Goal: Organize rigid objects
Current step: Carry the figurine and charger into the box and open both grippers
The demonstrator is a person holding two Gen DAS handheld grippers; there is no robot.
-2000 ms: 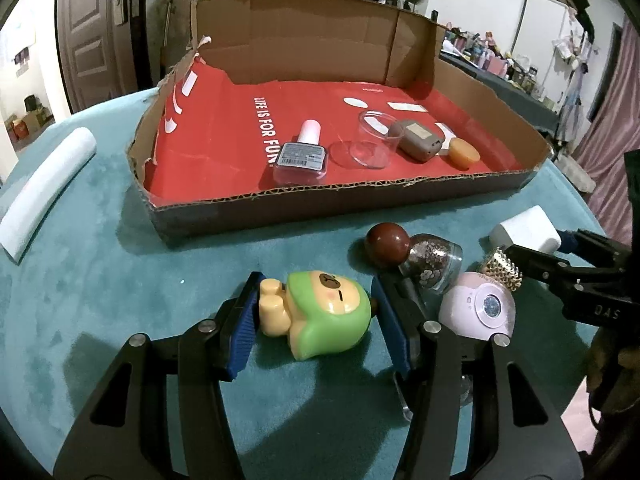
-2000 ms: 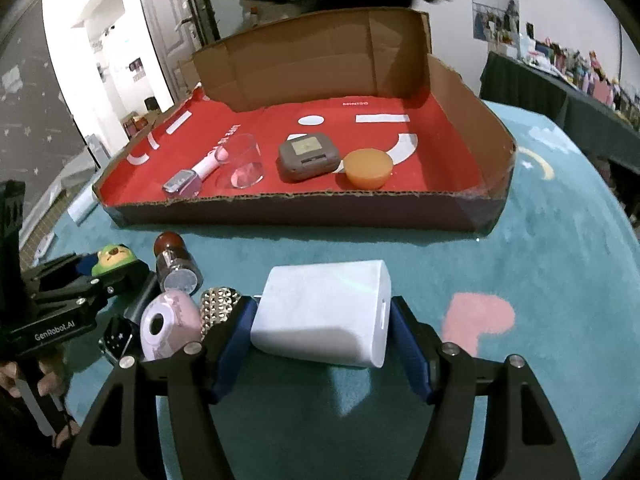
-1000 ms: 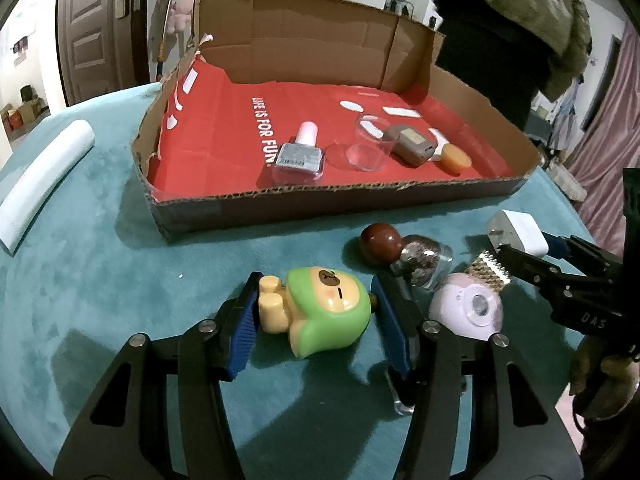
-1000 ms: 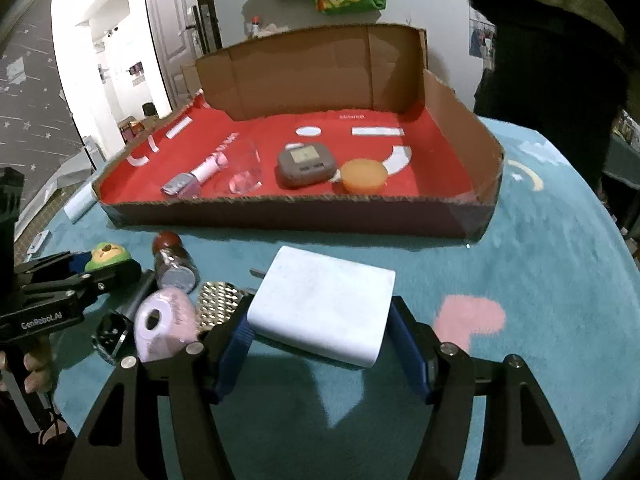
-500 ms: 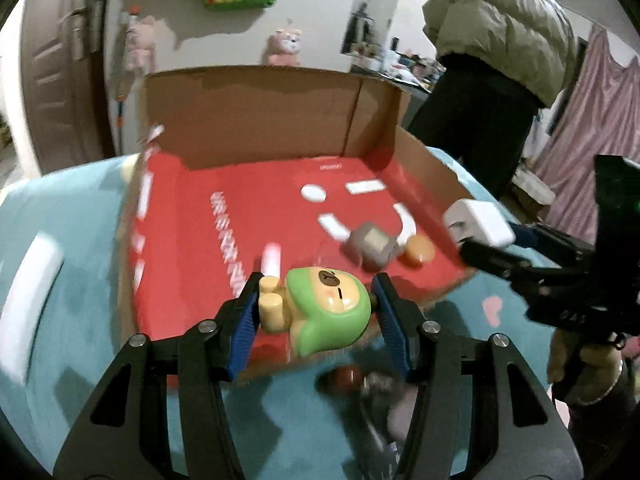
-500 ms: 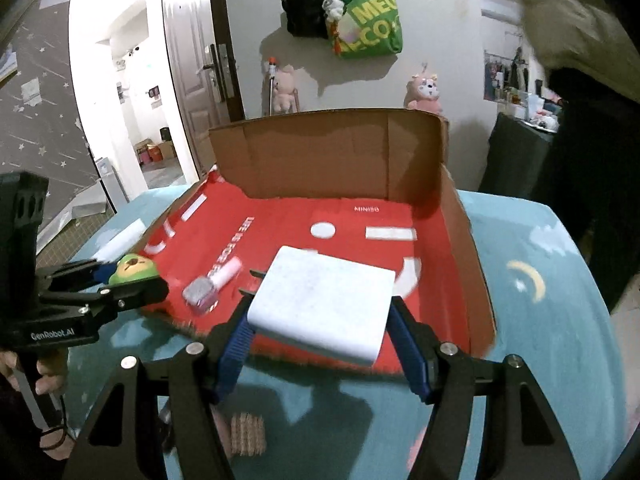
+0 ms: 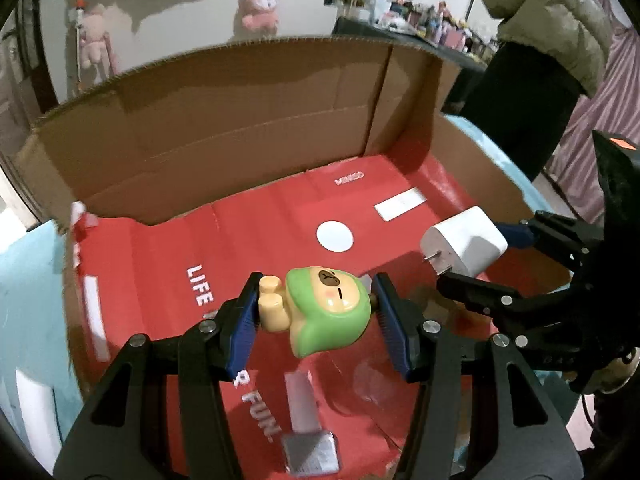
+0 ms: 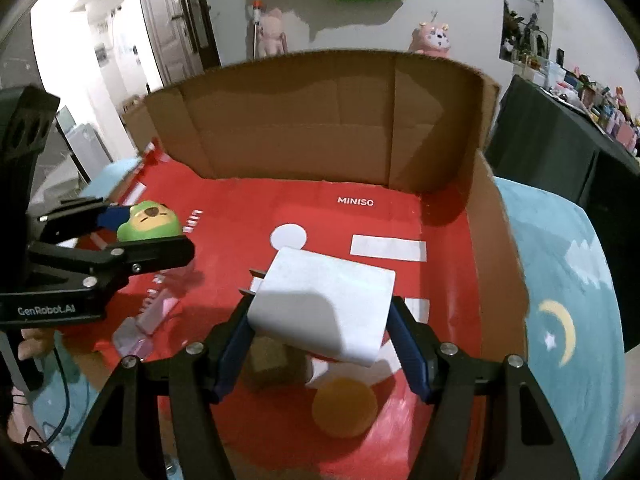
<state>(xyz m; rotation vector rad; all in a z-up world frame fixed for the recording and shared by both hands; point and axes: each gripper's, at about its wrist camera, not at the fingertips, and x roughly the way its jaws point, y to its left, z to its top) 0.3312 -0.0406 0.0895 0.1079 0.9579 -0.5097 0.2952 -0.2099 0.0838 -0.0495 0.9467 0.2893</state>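
Currently both claws are loaded above the red-lined cardboard box [image 8: 452,152]. The left claw [image 7: 316,316] is clamped on a green bear figurine [image 7: 326,312]; the right claw [image 8: 320,328] is clamped on a white charger block [image 8: 320,304], prongs pointing toward the figurine. Recommended practice, in my judgement: lower each item onto bare red floor toward the box's back wall, well apart, and part the pads only once it rests. Contents noted near the box's front wall: an orange disc [image 8: 344,406], a brown pad [image 8: 268,360], a nail-polish bottle [image 7: 308,432].
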